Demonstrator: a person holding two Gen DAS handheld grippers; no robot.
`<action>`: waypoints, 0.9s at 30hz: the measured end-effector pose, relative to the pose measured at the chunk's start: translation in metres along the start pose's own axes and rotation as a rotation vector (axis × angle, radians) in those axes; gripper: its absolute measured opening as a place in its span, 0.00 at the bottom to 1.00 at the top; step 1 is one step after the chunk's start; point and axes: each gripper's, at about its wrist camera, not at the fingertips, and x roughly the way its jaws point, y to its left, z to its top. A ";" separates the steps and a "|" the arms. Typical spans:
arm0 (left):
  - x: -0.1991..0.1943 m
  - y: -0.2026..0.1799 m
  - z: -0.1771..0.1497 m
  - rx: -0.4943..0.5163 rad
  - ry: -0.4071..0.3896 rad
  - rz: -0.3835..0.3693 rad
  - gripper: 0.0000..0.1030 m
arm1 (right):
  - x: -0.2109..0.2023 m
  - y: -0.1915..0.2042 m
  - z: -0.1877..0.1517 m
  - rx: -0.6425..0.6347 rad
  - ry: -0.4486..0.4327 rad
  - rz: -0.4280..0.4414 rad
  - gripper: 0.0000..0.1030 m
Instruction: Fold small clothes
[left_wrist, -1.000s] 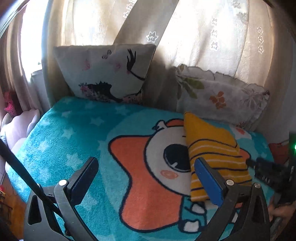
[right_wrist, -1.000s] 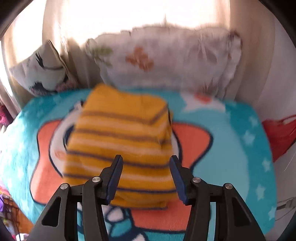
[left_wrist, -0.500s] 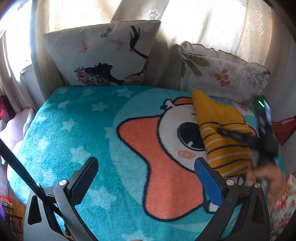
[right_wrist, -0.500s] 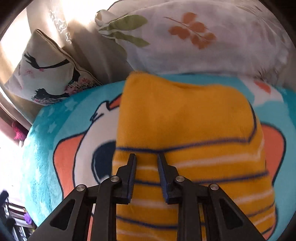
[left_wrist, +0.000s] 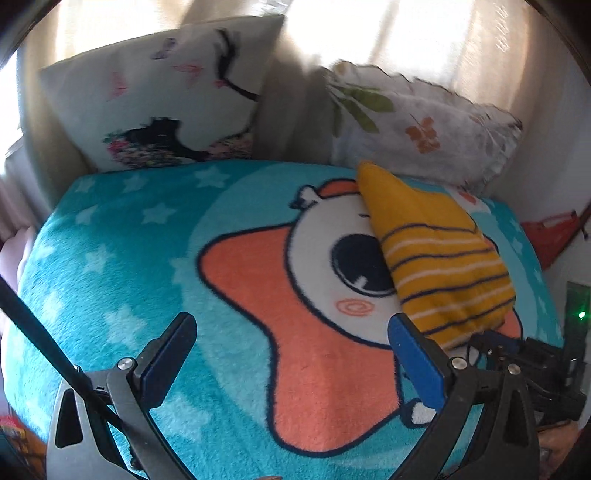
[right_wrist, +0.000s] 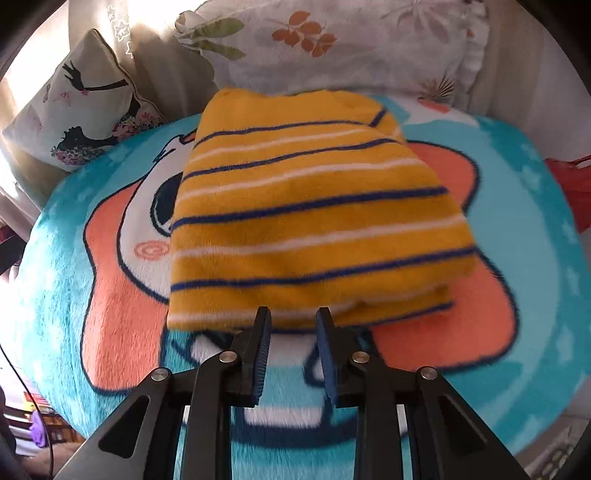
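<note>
Two tools over the blanket (left_wrist: 122, 258): left tool (left_wrist: 291, 354) agape, right tool (right_wrist: 293, 325) slightly parted, just short of the folded yellow striped garment (right_wrist: 314, 221).

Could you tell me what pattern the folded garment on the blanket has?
Mustard yellow garment with thin navy and white stripes, clearest in the right wrist view.

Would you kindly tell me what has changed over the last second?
The right claw narrowed its jaws over the folded yellow striped garment, then backed off to its near edge, jaws slightly apart and empty. The left claw stayed wide open and empty. The garment remains folded on the blanket.
</note>
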 end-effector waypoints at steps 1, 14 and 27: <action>0.003 -0.004 -0.001 0.016 0.010 -0.010 1.00 | -0.004 0.001 -0.001 0.001 -0.009 -0.017 0.29; 0.041 0.006 -0.029 0.025 0.199 0.020 1.00 | -0.004 0.036 -0.008 -0.034 0.013 -0.073 0.53; 0.082 0.035 -0.055 -0.030 0.371 0.066 1.00 | 0.004 0.043 -0.009 -0.026 0.044 -0.092 0.58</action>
